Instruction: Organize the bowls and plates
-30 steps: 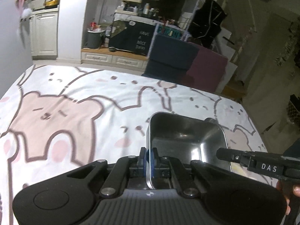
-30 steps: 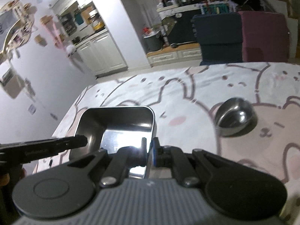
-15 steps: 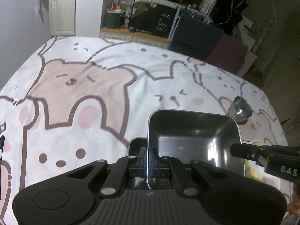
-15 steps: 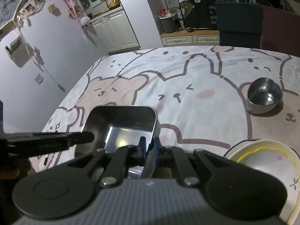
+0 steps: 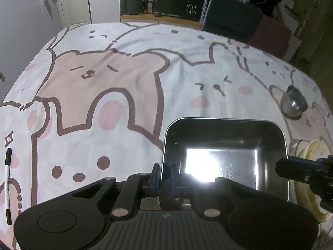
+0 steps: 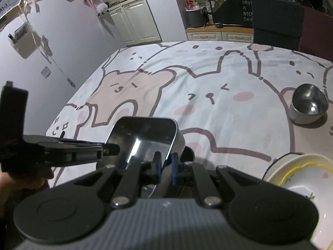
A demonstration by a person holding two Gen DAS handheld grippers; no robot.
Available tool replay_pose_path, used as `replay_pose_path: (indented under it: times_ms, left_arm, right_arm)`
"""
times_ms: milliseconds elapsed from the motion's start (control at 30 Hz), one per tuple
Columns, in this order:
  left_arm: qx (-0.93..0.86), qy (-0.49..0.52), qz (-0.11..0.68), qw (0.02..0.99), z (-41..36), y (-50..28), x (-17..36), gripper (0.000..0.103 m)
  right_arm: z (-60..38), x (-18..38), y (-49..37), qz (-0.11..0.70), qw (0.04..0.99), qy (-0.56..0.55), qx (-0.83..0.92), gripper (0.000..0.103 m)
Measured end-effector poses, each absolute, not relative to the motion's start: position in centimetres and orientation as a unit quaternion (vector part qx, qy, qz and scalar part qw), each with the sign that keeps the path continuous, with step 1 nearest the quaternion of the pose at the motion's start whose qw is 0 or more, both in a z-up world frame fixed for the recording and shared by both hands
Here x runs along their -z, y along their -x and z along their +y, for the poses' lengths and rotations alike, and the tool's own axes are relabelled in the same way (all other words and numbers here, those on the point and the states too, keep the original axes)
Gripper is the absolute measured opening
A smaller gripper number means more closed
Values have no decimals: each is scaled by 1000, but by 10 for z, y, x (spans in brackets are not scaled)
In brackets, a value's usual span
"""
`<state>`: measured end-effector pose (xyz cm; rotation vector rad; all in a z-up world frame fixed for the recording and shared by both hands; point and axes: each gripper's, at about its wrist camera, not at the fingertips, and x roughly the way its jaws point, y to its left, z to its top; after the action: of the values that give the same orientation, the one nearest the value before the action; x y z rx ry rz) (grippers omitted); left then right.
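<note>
Left wrist view: bear-print tablecloth (image 5: 124, 66) covers the table. Square steel tray (image 5: 224, 137) sits near centre, carried two-handed by opposite walls, presumably to keep it level. Left gripper (image 5: 164, 177) straddles the tray's left wall; its jaws have just been opening, a sliver shows beside the wall, so likely letting go. Right gripper (image 6: 166, 164) is clamped on the right wall. Yellow-rimmed bowl (image 6: 301, 170) waits near right and round steel bowl (image 6: 308, 104) far right, both unsorted. Marker (image 5: 8, 185) lies near left. Far sign (image 5: 191, 4) reads "HAVE A NICE DAY!"; the stamp on the tray floor is partly hidden.
</note>
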<state>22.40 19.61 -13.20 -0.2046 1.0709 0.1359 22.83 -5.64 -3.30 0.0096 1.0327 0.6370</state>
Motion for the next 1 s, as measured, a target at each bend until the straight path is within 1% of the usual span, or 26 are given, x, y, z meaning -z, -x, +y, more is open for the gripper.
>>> replay_pose_path:
  times_ms: [500,1000]
  left_arm:
    - [-63,73,540,836,191,-234,147,12]
    - [-59,72,545,833,189,-237,150,14]
  right_arm:
    - [-49,44,-233,502,812,13,-297,10]
    - [-40,63,-239,531,799,49,-277,10]
